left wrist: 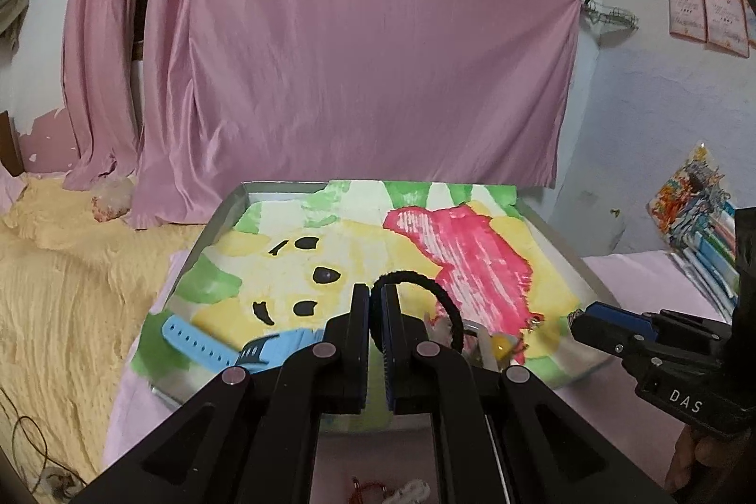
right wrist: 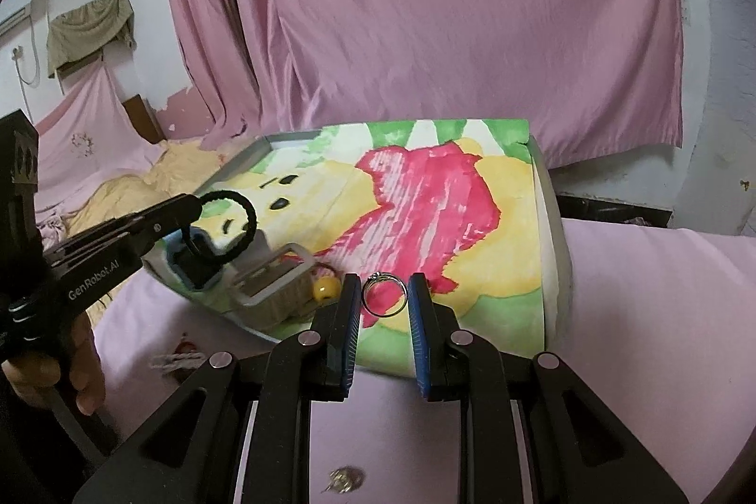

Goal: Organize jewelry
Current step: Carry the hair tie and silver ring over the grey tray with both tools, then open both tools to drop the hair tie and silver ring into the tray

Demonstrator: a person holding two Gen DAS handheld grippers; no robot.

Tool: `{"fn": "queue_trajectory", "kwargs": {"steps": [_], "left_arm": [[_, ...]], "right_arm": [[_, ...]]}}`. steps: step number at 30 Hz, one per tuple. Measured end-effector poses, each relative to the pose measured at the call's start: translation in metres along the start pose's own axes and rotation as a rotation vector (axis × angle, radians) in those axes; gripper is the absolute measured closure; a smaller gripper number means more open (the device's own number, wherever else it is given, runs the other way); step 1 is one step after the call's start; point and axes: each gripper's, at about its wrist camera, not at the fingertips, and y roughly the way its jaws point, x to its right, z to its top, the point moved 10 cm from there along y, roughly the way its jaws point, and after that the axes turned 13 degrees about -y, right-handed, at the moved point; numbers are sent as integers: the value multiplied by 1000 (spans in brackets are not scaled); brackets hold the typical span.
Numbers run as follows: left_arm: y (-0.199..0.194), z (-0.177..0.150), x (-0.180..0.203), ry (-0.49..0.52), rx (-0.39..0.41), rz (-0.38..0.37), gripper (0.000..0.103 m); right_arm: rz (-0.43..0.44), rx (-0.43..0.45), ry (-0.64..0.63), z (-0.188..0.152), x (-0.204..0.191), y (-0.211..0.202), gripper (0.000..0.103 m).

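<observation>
My left gripper [left wrist: 376, 297] is shut on a black hair tie [left wrist: 425, 284], whose loop arcs up to the right of the fingers above the tray [left wrist: 283, 186]. Seen from the right wrist, the same gripper [right wrist: 193, 211] holds the hair tie [right wrist: 249, 216] over the tray's near left corner. My right gripper [right wrist: 383, 284] is shut on a thin silver ring [right wrist: 378, 278], held upright over the tray's front edge. A blue watch strap [left wrist: 203, 343] lies on the painted paper lining, and a yellow bead [right wrist: 326, 290] sits beside a small pale basket [right wrist: 279, 286].
The tray [right wrist: 293, 138] rests on a pink sheet. On the sheet in front lie a red and white trinket [right wrist: 182, 357] and a small gold piece [right wrist: 342, 480]. A yellow blanket [left wrist: 61, 268] is to the left, a pink curtain [left wrist: 330, 55] behind, and stacked books [left wrist: 699, 230] to the right.
</observation>
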Motion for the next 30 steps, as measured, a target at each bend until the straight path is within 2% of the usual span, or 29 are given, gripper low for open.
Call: {"fn": "queue_trajectory", "kwargs": {"steps": [9, 21, 30], "left_arm": [[28, -4, -9, -1, -73, 78, 98], [32, -4, -4, 34, -91, 80, 97], [32, -6, -2, 36, -94, 71, 97]], "right_arm": [[2, -65, -11, -3, 3, 25, 85], [26, -141, -34, -12, -3, 43, 85], [37, -146, -15, -14, -3, 46, 85]]}}
